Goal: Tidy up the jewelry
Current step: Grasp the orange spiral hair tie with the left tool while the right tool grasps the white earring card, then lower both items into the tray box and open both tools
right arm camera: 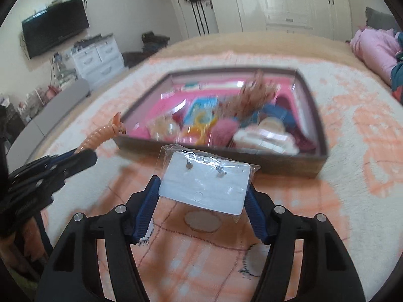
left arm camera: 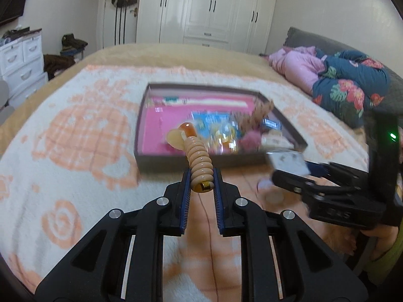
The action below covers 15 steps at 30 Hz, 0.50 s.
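left tool (left arm camera: pixel 201 178) grips peach hair claw (left arm camera: pixel 199 158) before box (left arm camera: pixel 201 162).

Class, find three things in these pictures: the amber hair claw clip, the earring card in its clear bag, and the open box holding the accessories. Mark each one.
Hair claw clip (left arm camera: pixel 199 156): left wrist view, on its ribbed body.
Earring card (right arm camera: pixel 205 183): right wrist view, middle of the white card.
Box (right arm camera: pixel 221 158): right wrist view, on its near wall.

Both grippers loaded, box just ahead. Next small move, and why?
Probably carry the right gripper forward over the box rim: its earring card is gripped short of the near wall. The left gripper holds the hair clip, also outside.
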Motion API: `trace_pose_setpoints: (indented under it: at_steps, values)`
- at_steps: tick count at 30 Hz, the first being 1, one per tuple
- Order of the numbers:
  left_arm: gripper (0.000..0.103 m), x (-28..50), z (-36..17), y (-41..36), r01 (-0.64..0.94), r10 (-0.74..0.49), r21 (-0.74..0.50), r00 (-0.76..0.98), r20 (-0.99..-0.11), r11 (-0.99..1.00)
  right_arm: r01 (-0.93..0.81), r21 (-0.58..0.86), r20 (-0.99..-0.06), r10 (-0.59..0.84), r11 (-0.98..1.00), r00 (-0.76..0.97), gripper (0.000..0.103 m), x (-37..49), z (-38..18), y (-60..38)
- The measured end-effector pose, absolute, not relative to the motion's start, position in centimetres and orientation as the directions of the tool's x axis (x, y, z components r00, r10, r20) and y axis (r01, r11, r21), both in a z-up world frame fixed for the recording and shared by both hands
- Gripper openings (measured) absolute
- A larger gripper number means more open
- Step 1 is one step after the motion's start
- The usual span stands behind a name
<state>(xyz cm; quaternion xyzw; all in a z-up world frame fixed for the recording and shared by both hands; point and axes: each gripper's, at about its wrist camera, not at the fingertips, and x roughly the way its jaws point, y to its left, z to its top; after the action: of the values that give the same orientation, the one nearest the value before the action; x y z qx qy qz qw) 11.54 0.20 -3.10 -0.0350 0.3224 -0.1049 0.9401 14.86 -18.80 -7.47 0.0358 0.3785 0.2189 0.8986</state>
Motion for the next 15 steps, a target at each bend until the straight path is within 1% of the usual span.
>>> trace_pose_setpoints:
  at_steps: [3,6,15]
  values:
    - [0.011,12.6,-2.2,0.5,0.167,-0.215,-0.136,0.787,-0.578,0.976,-0.353,0.22,-0.631,0.409,0.909,0.659,0.062,15.0,-6.0,-19.9]
    - [0.011,14.1,-1.9,0.5,0.16,-0.204,-0.126,0.793,-0.574,0.979,-0.332,0.178,-0.61,0.369,0.926,0.702,0.062,16.0,-5.0,-20.8]
    - [0.011,18.6,-2.8,0.4,0.125,-0.172,-0.119,0.78,-0.601,0.985,-0.288,0.141,-0.62,0.311,0.947,0.72,0.062,20.4,-5.0,-22.2]
